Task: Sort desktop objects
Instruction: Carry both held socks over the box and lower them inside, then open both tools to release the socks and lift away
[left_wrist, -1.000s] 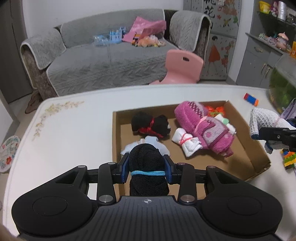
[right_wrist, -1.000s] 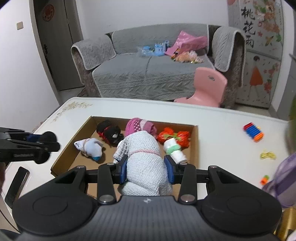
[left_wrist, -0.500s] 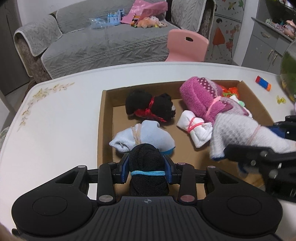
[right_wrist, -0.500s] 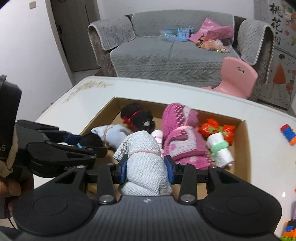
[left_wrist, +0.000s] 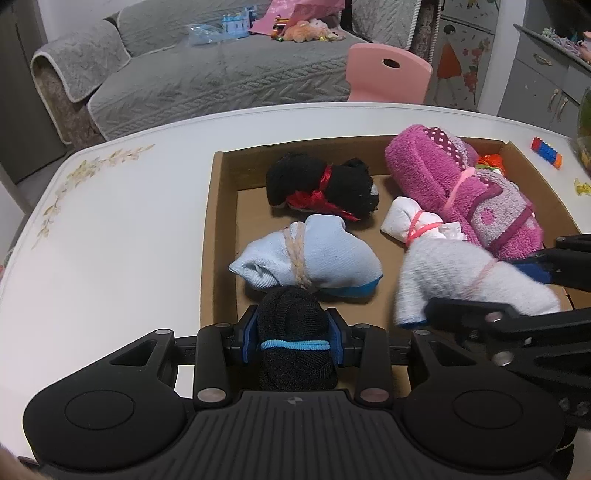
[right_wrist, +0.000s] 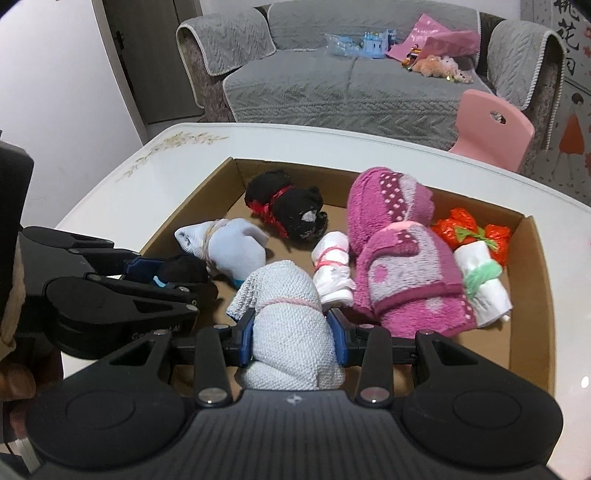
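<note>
Each wrist camera looks steeply down along its claw, close above the desk (left_wrist: 122, 229). Both share the cardboard box (left_wrist: 218, 229), from opposite sides.

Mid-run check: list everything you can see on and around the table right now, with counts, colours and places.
cardboard box: 1, brown, on the white table
black bundle, red tie: 1, far left in box
light blue bundle: 1, near left in box
small white bundle, pink band: 1, box middle
magenta towel roll: 1, right of middle
orange bundle: 1, far right corner
white roll, green tie: 1, right side
toy bricks: 1 cluster, blue-orange, table right of box
sofa: 1, grey, behind table
chair: 1, pink, by sofa
left hand-held gripper: shut on black bundle, blue band
right hand-held gripper: shut on pale grey bundle
</note>
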